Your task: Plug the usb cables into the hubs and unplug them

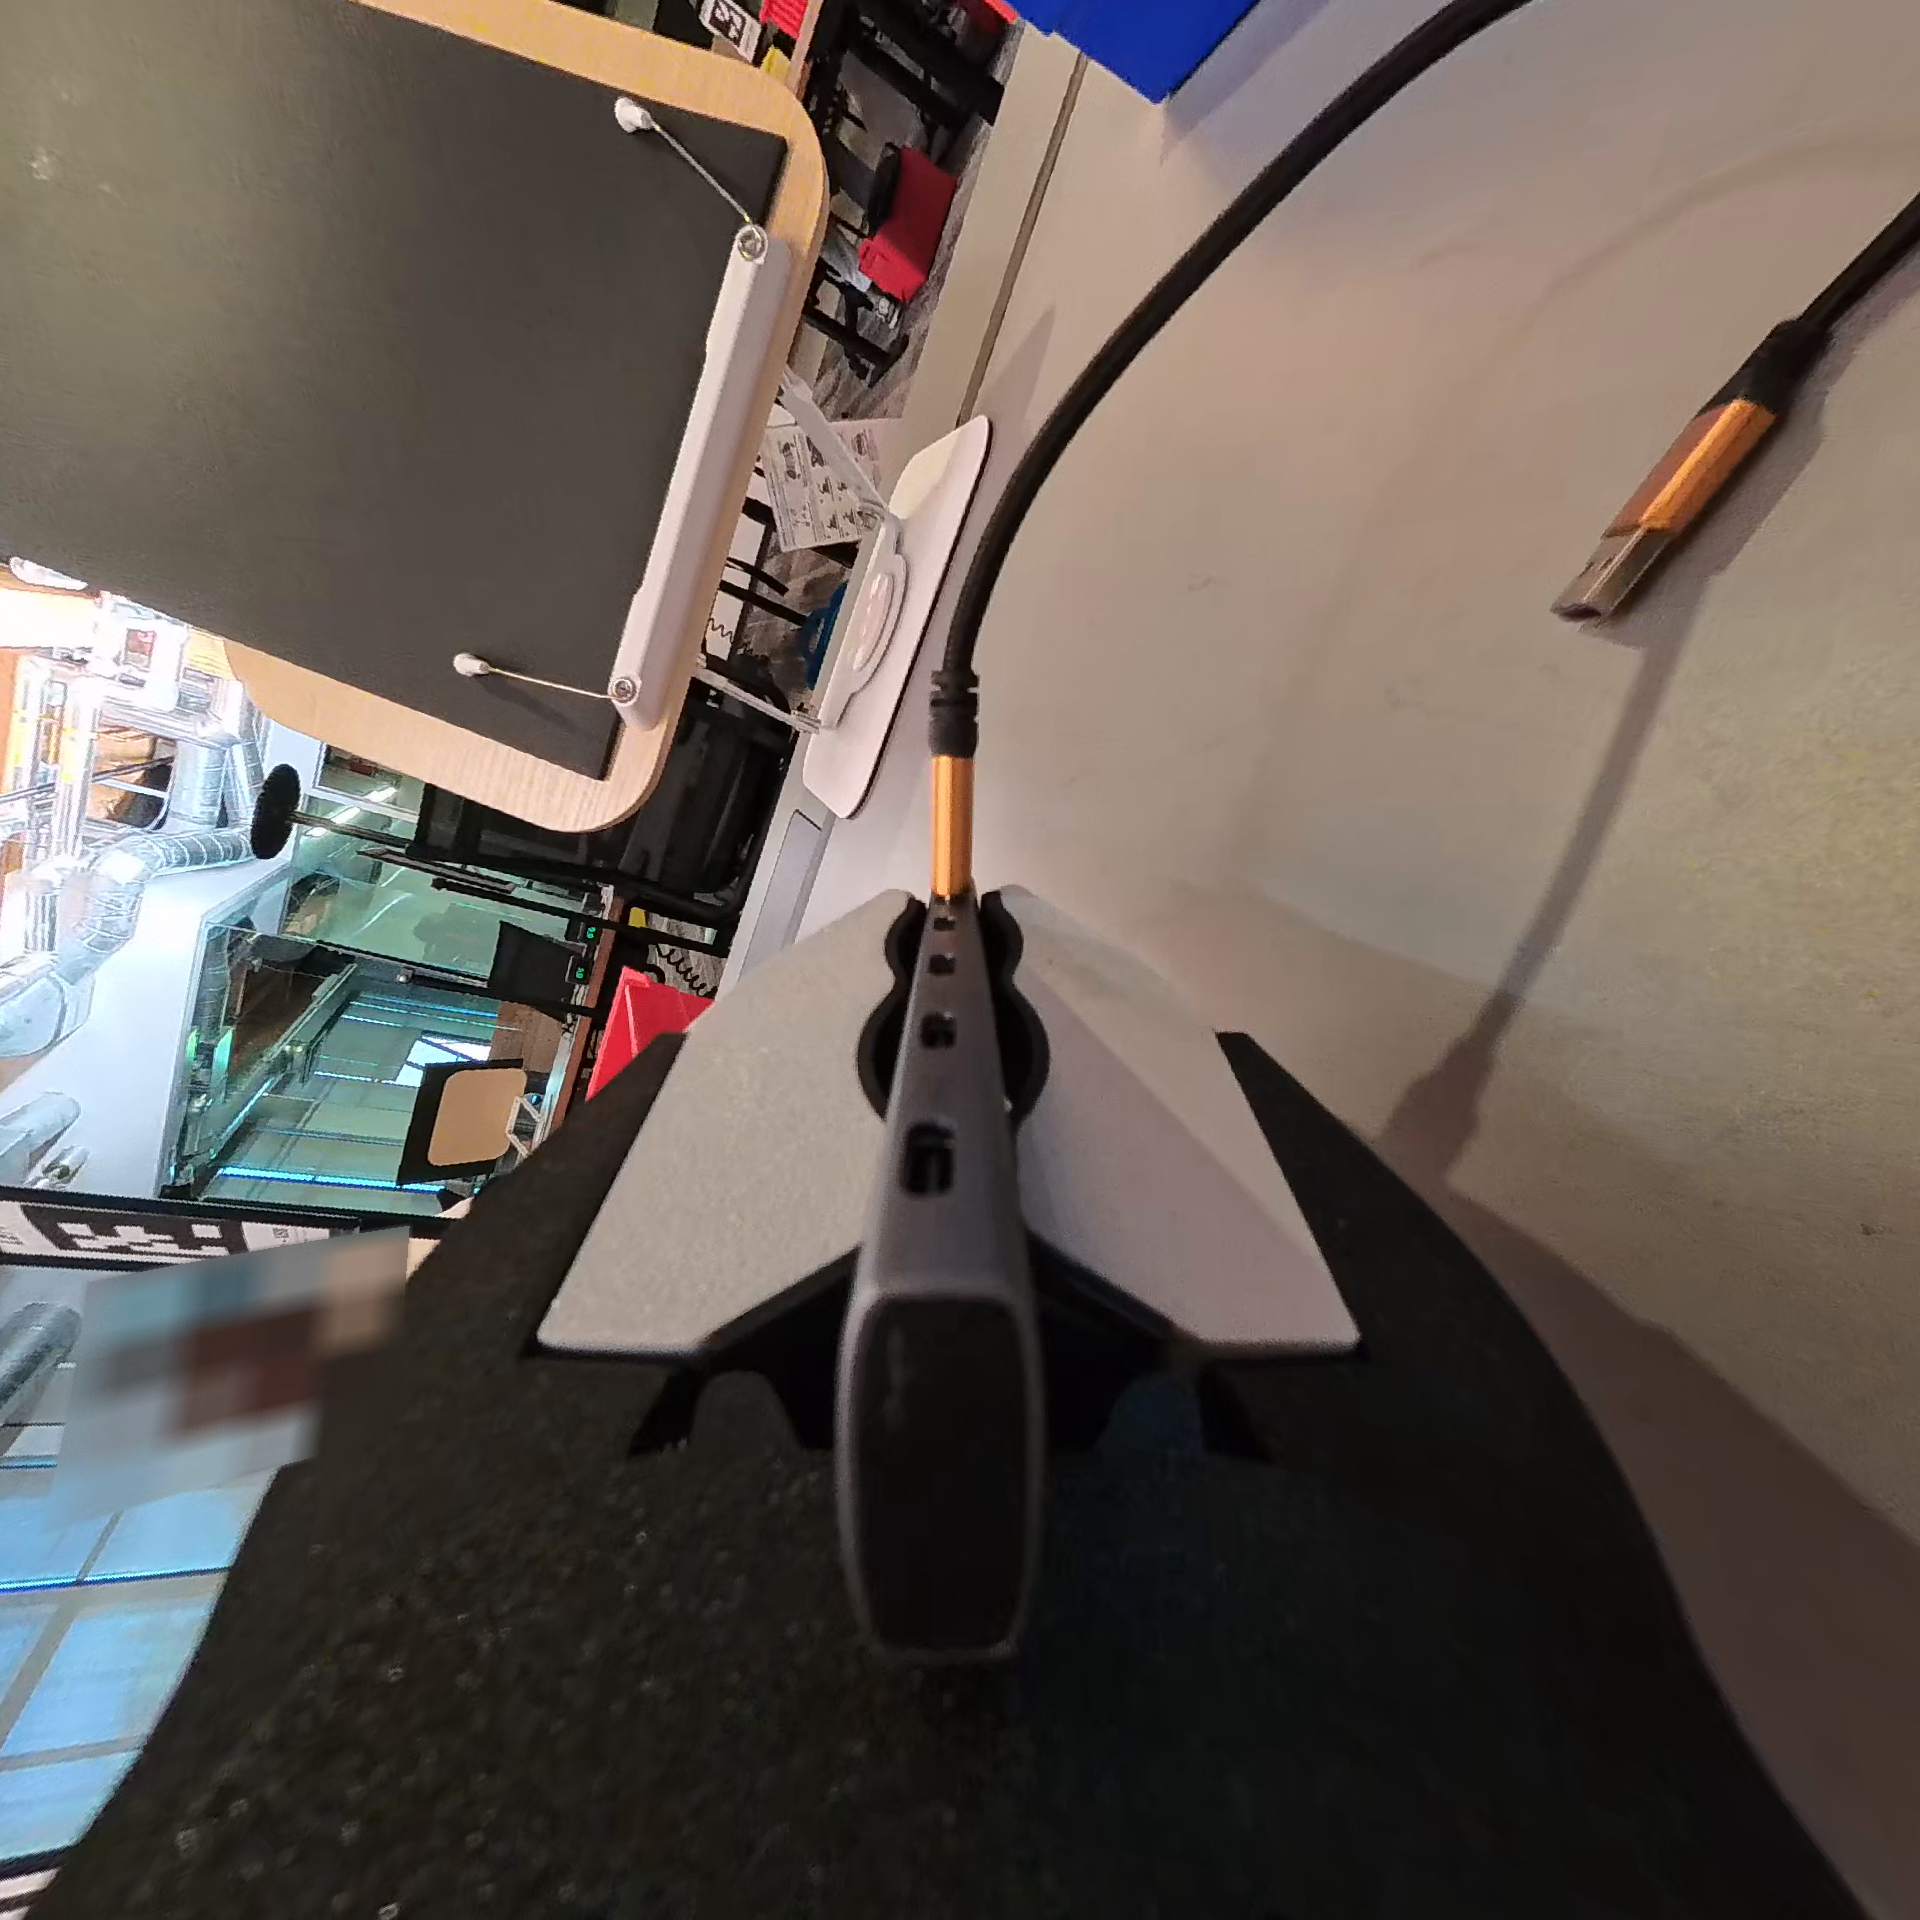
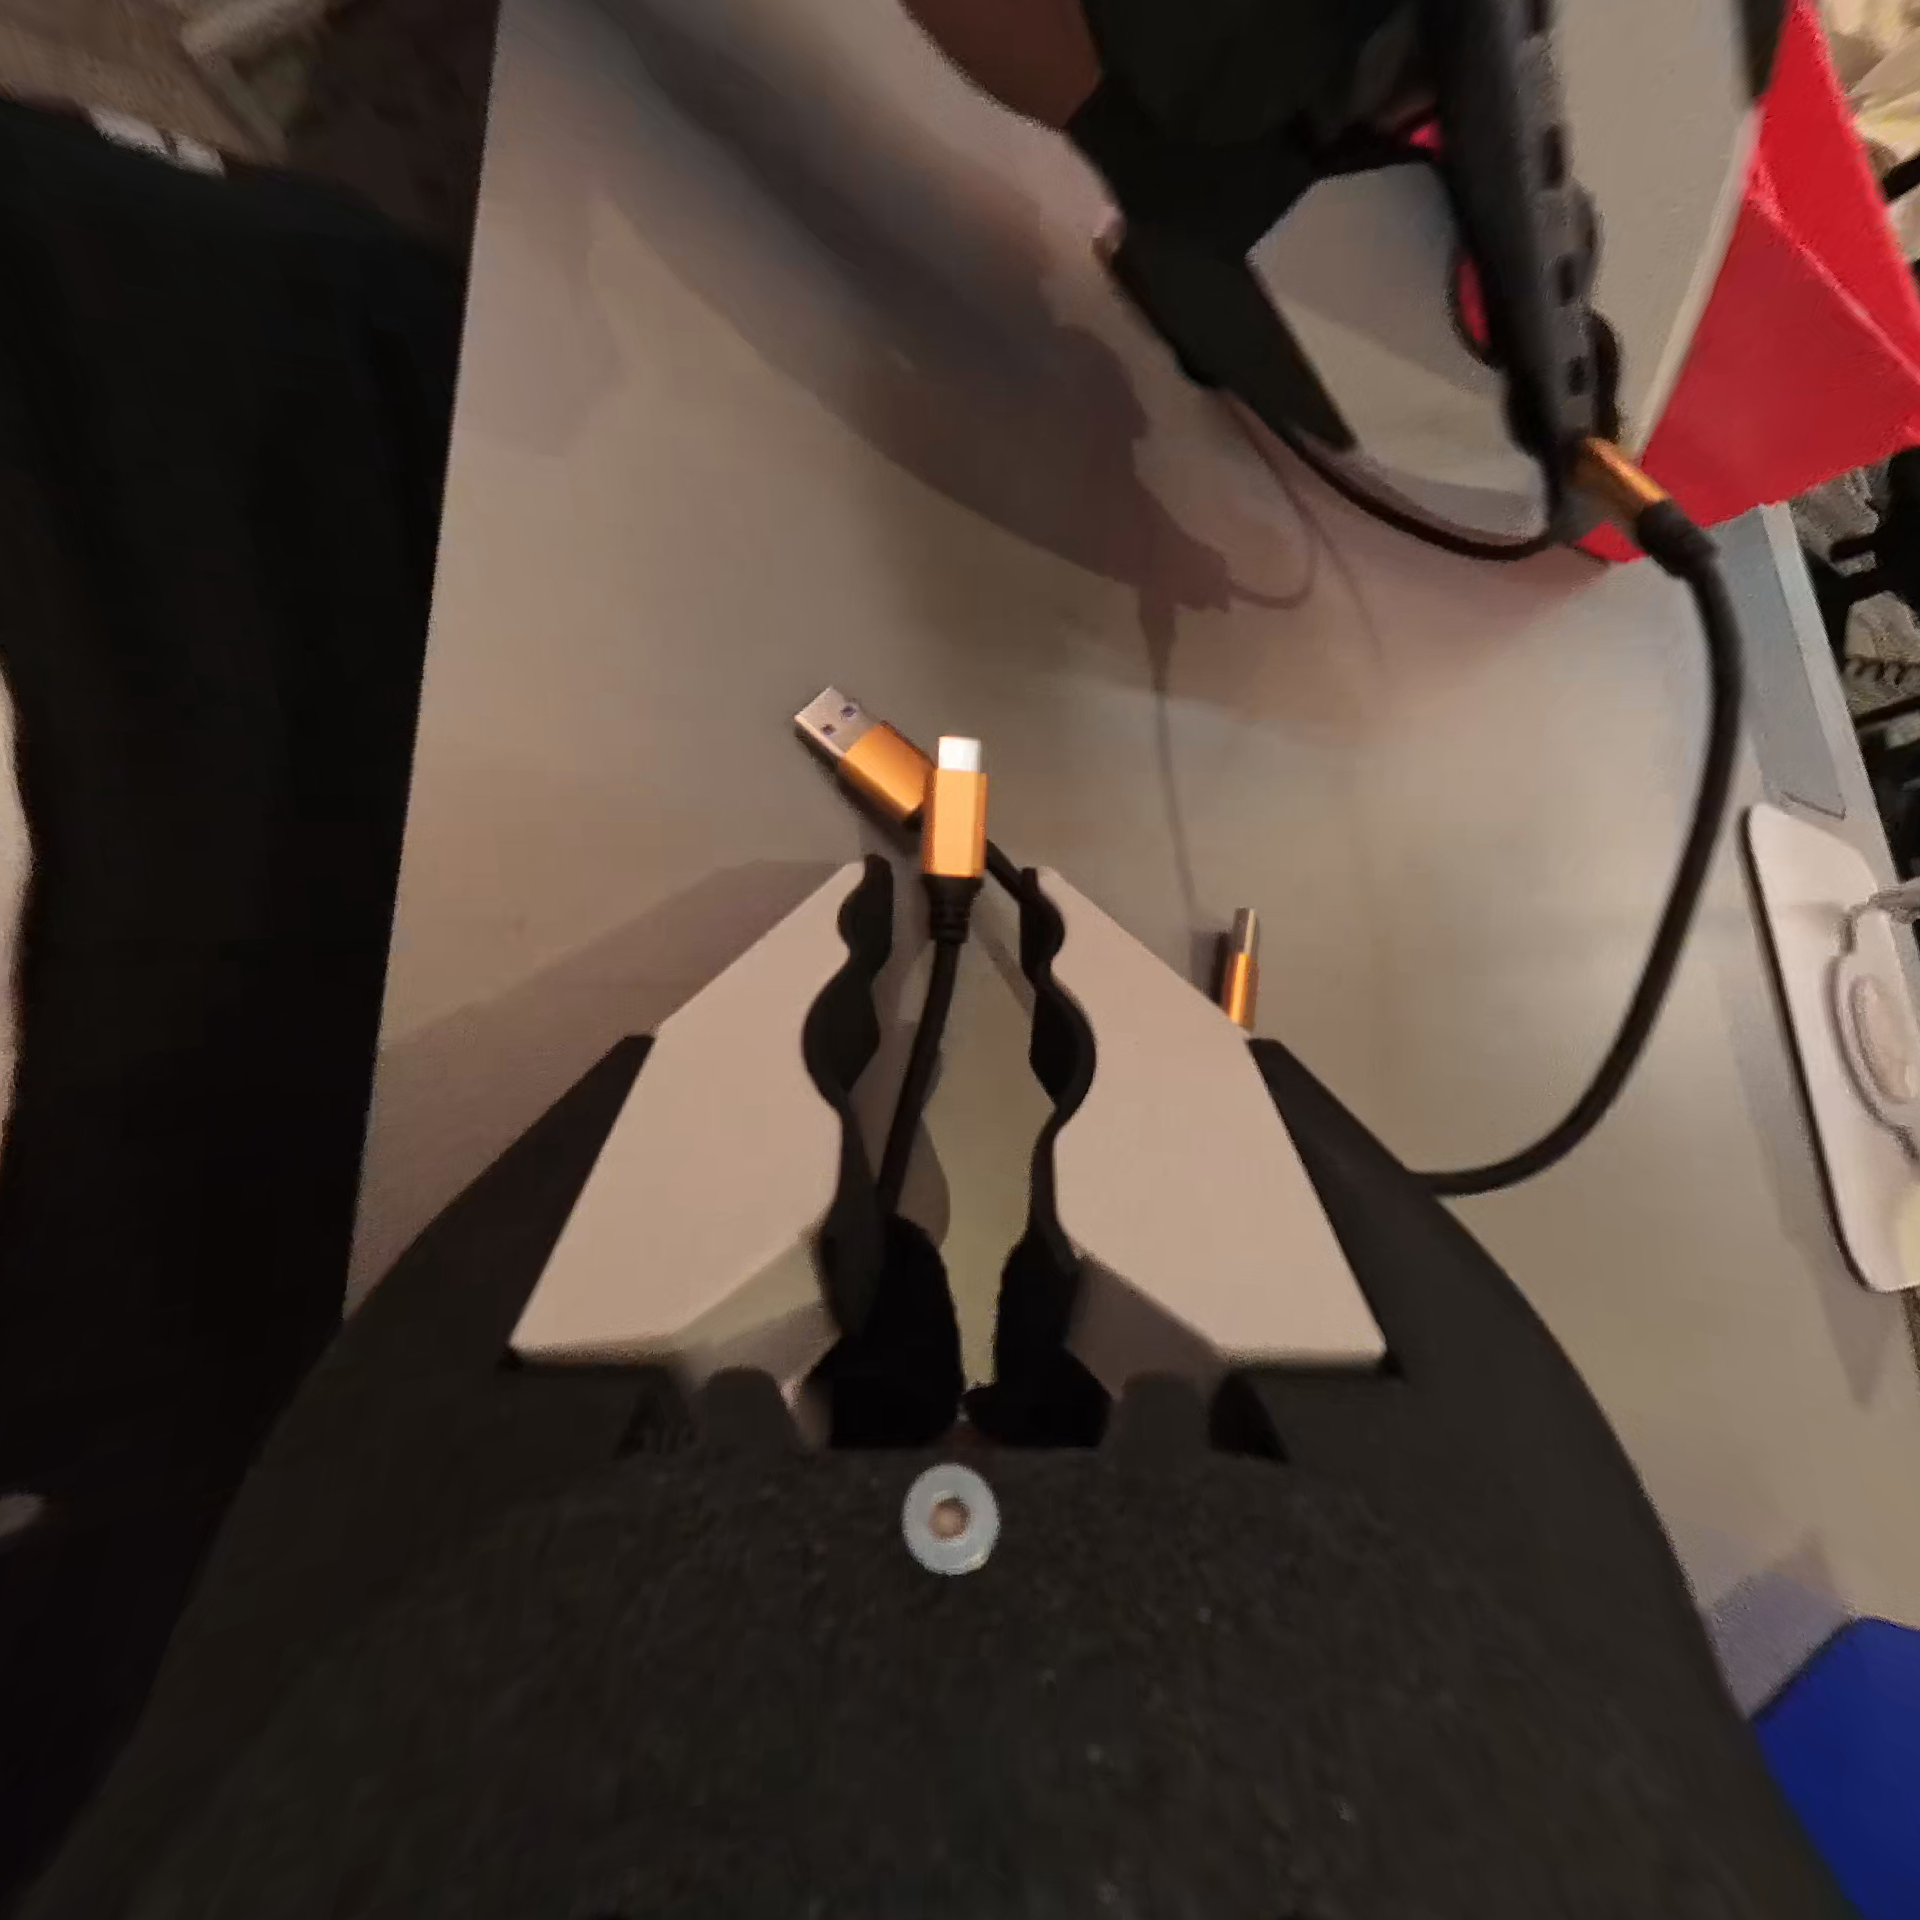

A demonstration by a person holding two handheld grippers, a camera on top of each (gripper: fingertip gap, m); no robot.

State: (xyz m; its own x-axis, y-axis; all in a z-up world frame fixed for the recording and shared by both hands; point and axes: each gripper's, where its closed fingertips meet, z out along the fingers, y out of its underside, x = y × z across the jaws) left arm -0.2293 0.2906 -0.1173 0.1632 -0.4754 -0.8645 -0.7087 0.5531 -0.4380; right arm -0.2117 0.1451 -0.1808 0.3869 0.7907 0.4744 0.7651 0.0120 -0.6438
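My left gripper (image 1: 951, 906) is shut on a slim grey hub (image 1: 940, 1351) with a row of ports on its edge. An orange-collared plug (image 1: 951, 821) sits in the hub's far end, and its black cable (image 1: 1091, 416) arcs away over the grey table (image 1: 1455, 987). An orange USB-A plug (image 1: 1673, 499) lies loose on the table to the right. My right gripper (image 2: 951, 883) holds a black cable (image 2: 914, 1091) between its pads. That cable's orange plug (image 2: 956, 810) sticks out past the tips, above a USB-A plug (image 2: 862, 753) lying on the table. The left gripper with the hub (image 2: 1538, 260) shows at top right.
Another orange plug (image 2: 1242, 966) lies right of my right fingers. A white mat with a white object (image 2: 1849, 1039) sits near the table edge, also in the left wrist view (image 1: 914, 582). A red bin (image 2: 1829, 312), a blue box (image 2: 1849, 1704) and a wood-edged dark board (image 1: 364, 364) lie around. About 15 centimetres separates my left fingertips from my right.
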